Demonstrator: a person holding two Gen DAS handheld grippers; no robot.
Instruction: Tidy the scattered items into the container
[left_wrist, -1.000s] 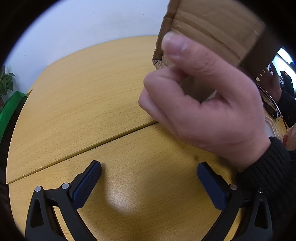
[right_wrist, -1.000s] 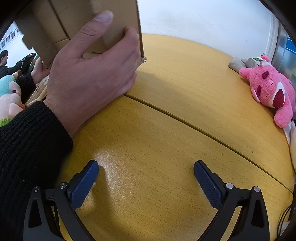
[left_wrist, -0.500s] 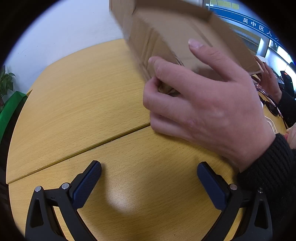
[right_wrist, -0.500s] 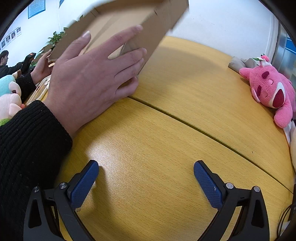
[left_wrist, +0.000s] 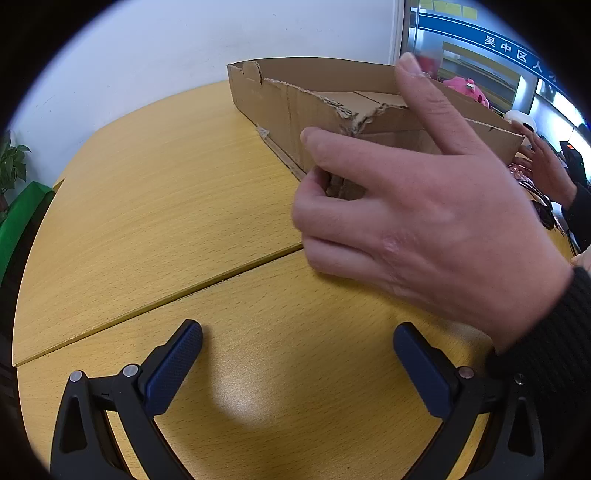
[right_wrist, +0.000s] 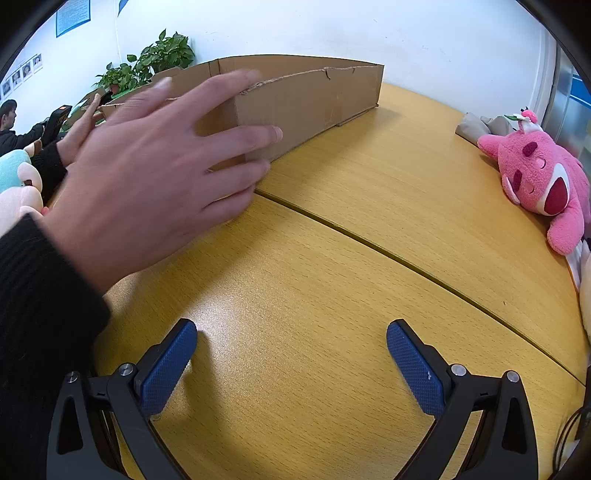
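Cardboard box (left_wrist: 369, 107) sits on the yellow wood surface (left_wrist: 155, 206), shallow and torn along the rim, and as far as I can see nothing's in it yet. So the tidying looks barely begun. A bare hand (left_wrist: 417, 221) is on its near corner. Pink plush toy (right_wrist: 543, 181) lies well apart at the surface edge. Left tool (left_wrist: 297, 363) and right tool (right_wrist: 291, 363) both gape wide, holding nothing.

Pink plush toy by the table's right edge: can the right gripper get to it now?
Probably yes. The right gripper is open, and only bare table lies between it and the pink plush toy.
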